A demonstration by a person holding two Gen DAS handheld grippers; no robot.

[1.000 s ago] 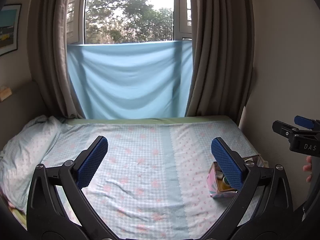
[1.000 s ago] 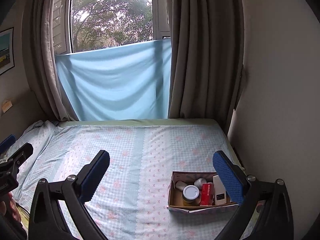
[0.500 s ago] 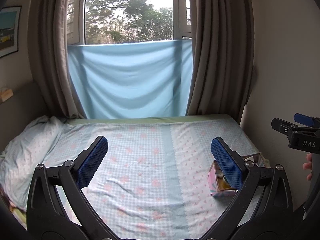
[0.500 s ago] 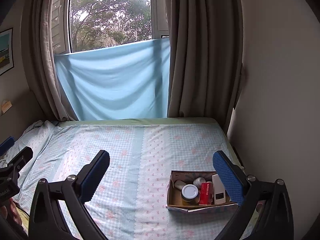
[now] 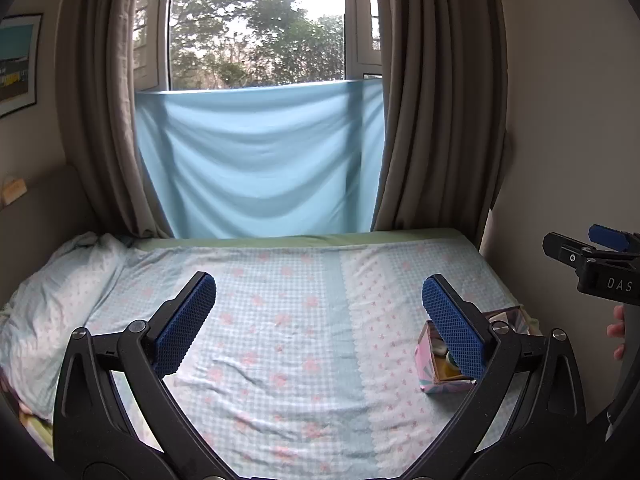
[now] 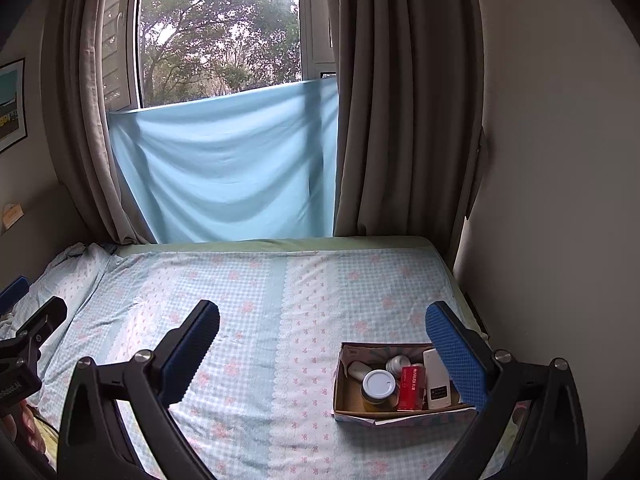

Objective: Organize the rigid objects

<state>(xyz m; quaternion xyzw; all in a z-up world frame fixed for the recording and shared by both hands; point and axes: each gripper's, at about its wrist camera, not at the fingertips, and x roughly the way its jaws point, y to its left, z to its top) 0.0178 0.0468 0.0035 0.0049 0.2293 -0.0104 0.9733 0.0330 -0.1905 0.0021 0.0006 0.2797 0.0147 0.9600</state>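
Cardboard open-topped box (image 6: 404,410), at 4 o'clock on the checked bed (image 6: 280,300), already holds its items, while both hand-held grippers, left (image 5: 316,320) and right (image 6: 322,346), hover released, empty.

Left wrist view: box (image 5: 434,364) mostly hidden behind the left tongs' right pad (image 5: 454,330); contents unreadable there. Right tongs (image 5: 592,258) cut off by the frame's right edge.

Right wrist view: white carton (image 6: 436,380) partly covered by the right tongs' pad (image 6: 456,354). Red carton (image 6: 412,388) lettering too small to read. Wall picture (image 6: 10,108) cropped at the left edge.
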